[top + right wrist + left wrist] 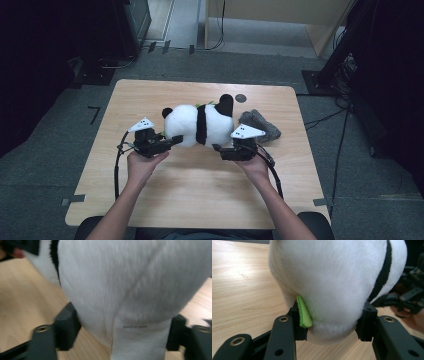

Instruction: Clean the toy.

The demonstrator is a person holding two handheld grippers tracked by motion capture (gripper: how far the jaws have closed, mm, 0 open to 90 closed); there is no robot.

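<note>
**Two grippers closed on a plush panda**

Two hand-held grippers grasp a plush panda [200,124] that lies on its side near the middle of a wooden table [190,200]. The left gripper [175,141] meets the toy's white end at the left of the high view. In the left gripper view its jaws are partly closed, pads pressed into the white fur on both sides, with a green felt piece [303,313] caught against one pad. The right gripper [216,147] meets the other end. In the right gripper view its jaws flank the white body and a sewn-in white label [138,340], the pads sunk into the fur. Just beyond the panda, beside the right hand [255,167], rests a grey furry object [262,124].
</note>
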